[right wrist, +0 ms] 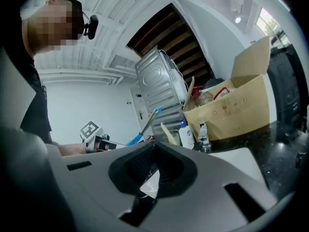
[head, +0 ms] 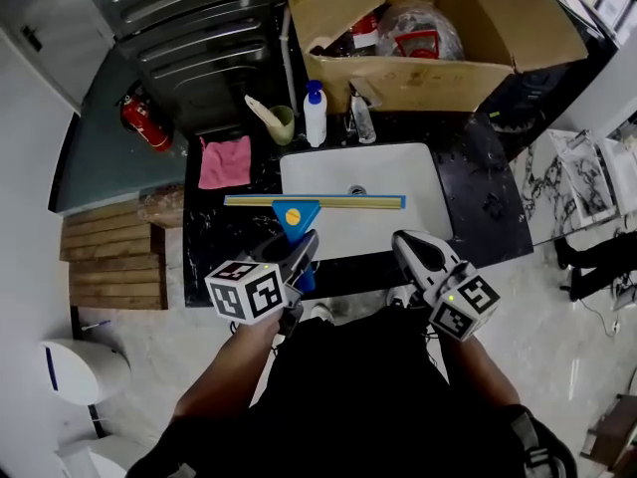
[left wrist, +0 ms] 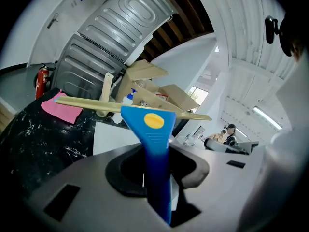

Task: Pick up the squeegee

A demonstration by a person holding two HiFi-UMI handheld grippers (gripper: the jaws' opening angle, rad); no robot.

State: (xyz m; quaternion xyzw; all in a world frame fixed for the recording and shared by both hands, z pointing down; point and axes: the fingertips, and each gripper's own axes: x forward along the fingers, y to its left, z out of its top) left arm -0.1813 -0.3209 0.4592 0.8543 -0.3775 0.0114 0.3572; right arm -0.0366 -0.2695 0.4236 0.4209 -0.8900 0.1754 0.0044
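Note:
The squeegee (head: 315, 202) has a blue handle with a yellow dot and a long yellow blade. It hangs level over the front of the white sink (head: 398, 167). My left gripper (head: 304, 242) is shut on the blue handle from below. In the left gripper view the squeegee (left wrist: 154, 129) stands up between the jaws, its blade across the top. My right gripper (head: 413, 245) is beside it to the right, above the counter's front edge, shut with nothing in it. From the right gripper (right wrist: 153, 146) I see the squeegee (right wrist: 145, 124) raised at the left.
A black marbled countertop (head: 498, 197) surrounds the sink. Behind it stand a faucet (head: 360, 118), a white bottle with a blue cap (head: 316, 115), a green cup (head: 282, 124) and an open cardboard box (head: 448, 78). A pink cloth (head: 225, 161) lies left; a fire extinguisher (head: 146, 122) farther left.

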